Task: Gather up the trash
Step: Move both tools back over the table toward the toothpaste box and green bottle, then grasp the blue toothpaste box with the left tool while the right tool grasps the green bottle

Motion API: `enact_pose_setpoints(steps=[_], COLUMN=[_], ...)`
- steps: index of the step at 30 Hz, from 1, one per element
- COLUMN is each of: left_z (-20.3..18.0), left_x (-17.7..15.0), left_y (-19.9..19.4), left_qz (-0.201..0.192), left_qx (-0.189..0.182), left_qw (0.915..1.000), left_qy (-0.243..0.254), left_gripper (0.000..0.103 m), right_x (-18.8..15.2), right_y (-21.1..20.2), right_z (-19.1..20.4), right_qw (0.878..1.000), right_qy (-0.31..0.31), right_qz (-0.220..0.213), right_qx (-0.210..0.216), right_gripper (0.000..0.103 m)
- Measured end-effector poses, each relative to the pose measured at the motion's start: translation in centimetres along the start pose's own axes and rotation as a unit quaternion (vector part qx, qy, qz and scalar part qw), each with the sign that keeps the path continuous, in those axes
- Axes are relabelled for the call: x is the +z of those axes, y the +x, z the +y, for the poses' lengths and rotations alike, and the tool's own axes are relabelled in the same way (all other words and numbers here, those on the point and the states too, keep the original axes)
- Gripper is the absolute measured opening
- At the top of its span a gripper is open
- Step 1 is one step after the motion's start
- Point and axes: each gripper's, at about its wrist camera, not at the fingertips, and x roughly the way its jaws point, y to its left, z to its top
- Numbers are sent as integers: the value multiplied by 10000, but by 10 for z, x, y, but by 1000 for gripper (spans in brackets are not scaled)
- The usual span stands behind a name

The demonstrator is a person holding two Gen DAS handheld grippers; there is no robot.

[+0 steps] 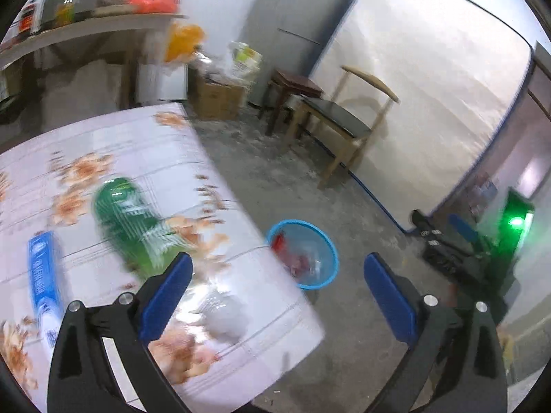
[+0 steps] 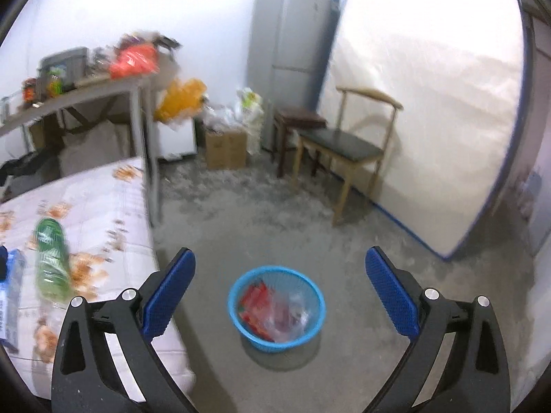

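We held both grippers, left (image 1: pixel 277 268) and right (image 2: pixel 280 265), spread wide and empty; the bin (image 2: pixel 320 304) held wrappers, a green bottle (image 1: pixel 129 223) lay on the table (image 1: pixel 261 296).

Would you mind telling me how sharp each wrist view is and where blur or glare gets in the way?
Left wrist view: heavy motion smear across the green bottle, the blue box and the shelf clutter, with glare on the tablecloth; the left gripper stays crisp. Right wrist view: softer blur, the blue basket readable, the white panel washed out; the right gripper sharp. Both bend straight edges.
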Motion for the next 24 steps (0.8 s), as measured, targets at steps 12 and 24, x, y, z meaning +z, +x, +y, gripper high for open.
enact_pose_setpoints(steps=[12,24], left_z=[78,106], left_x=[-34,-10], left_y=[-22,24], left_qz=[140,539], left_qx=[-473,10], left_qw=[9925,9806], left_qy=[-1122,-1884], left_gripper=[97,97], right_x=[8,-4], right_y=[10,16], right_z=[55,74], right_qw=[9626,9410], right_qy=[419,775], right_qz=[828,1543], right_qx=[2546,2912], right_gripper=[95,95])
